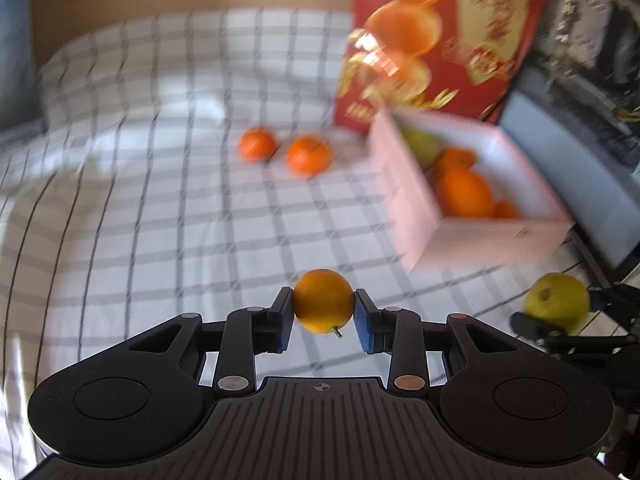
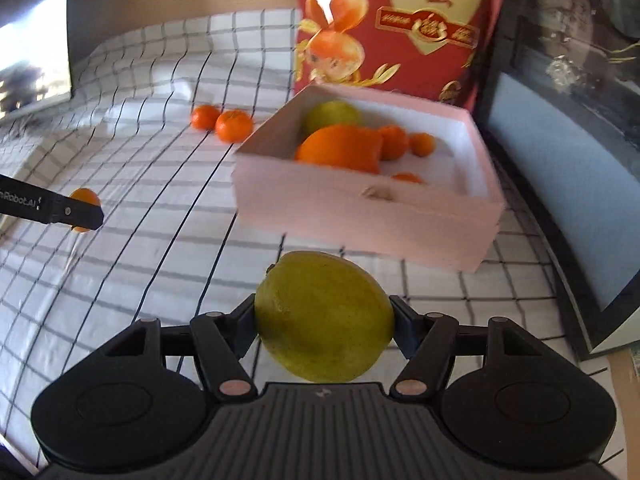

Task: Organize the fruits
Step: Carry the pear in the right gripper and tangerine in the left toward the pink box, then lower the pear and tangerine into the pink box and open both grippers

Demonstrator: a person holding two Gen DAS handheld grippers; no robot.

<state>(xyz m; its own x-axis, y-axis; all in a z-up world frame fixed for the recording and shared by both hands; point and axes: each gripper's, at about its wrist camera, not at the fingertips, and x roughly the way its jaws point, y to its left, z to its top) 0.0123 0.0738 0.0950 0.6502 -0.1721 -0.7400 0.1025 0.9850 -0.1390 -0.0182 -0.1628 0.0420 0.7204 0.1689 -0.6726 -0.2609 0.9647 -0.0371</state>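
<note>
Fruits: left gripper is clamping a firm orange; right gripper is clamping a heavier lemon, both mid-girth.

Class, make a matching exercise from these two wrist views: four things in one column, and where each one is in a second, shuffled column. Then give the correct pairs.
Things
1. small orange fruit
2. yellow-green fruit
3. two mandarins
4. large orange

Places
A. inside the pink box
B. gripped in the right claw
C. loose on the checked cloth, left of the box
D. gripped in the left claw

Pairs: 1-D, 2-B, 3-C, 4-A
</note>
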